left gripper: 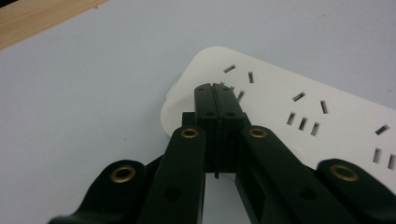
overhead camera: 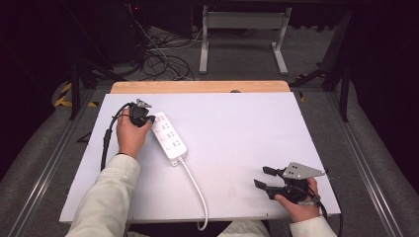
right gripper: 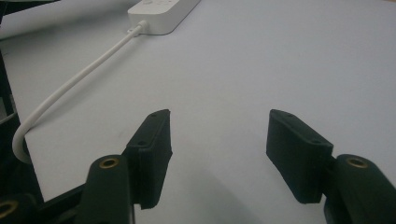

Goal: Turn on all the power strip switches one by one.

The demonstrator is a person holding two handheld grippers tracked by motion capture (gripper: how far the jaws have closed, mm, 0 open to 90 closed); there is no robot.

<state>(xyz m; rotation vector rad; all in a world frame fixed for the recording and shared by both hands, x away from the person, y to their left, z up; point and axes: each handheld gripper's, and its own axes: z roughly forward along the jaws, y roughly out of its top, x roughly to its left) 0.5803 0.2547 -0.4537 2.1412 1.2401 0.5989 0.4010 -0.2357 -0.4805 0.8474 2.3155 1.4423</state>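
White power strip (overhead camera: pixel 169 138) lies flat on the white table top (overhead camera: pixel 237 128), toward its left side, set at a slant with its far end up and left and its cord end nearer the person. Its white cord (overhead camera: pixel 196 185) leaves the near end, runs across the sheet and drops over the front edge. Left gripper (overhead camera: pixel 148 119) is at the far end of the strip; in the left gripper view the two black jaws are pressed flat against each other, nothing between them, and their tips sit over the strip's end face just beside the first group of socket slots (left gripper: pixel 239 80). Cannot tell whether the tips actually touch the plastic. Right gripper (overhead camera: pixel 264 177) rests near the front right corner of the table, well apart from the strip, jaws spread wide over bare surface, holding nothing. Grey three-cornered plate on top of it faces up
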